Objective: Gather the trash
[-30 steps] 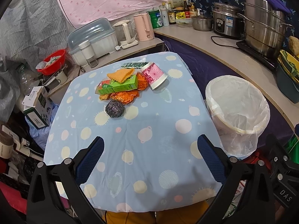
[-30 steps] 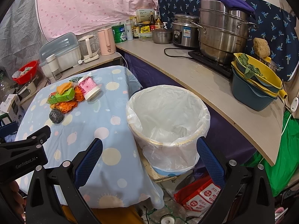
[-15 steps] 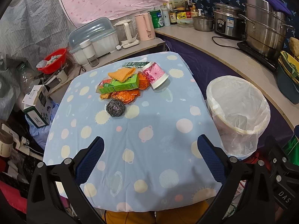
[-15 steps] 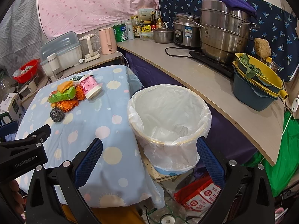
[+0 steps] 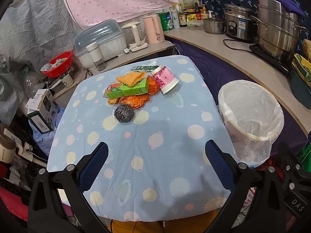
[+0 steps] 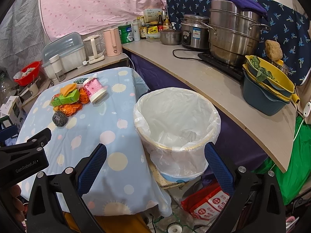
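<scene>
A pile of trash lies at the far side of the blue spotted table: a steel wool ball, a green box, orange wrappers, an orange ridged piece, a pink paper cup on its side and a green packet. A white-lined bin stands right of the table; it also shows in the right wrist view. My left gripper is open and empty over the table's near part. My right gripper is open and empty, near the bin's front.
A counter with pots, a rice cooker and stacked basins runs behind the bin. Kettles and a dish box stand behind the table. Boxes and clutter sit left of the table. Red packets lie on the floor below the bin.
Both grippers have shifted very slightly; the left wrist view has crept a little toward the pile. Nothing was picked up or released.
</scene>
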The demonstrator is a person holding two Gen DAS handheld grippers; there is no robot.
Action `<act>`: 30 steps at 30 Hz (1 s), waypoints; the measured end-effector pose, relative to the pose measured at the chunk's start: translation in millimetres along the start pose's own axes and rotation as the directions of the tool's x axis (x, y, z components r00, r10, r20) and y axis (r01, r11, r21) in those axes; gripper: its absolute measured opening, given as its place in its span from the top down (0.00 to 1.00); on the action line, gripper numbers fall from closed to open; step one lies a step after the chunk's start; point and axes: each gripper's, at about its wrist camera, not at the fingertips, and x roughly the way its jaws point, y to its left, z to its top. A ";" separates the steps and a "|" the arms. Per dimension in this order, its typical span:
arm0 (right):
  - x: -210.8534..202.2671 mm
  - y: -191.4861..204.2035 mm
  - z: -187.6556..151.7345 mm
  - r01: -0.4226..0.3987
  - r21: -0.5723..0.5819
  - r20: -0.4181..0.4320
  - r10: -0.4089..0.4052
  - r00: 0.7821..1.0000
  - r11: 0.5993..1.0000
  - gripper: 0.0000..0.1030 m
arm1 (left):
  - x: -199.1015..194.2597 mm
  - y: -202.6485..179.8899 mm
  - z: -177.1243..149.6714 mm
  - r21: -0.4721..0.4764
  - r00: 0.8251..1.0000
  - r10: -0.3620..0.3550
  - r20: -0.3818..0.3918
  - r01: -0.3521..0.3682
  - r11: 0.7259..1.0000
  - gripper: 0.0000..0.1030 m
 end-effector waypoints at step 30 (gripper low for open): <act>61.0 55.1 14.4 -0.012 -0.050 -0.069 0.008 0.998 0.999 0.07 | 72.1 68.4 12.4 -0.125 0.997 -0.023 -0.077 0.013 0.992 0.07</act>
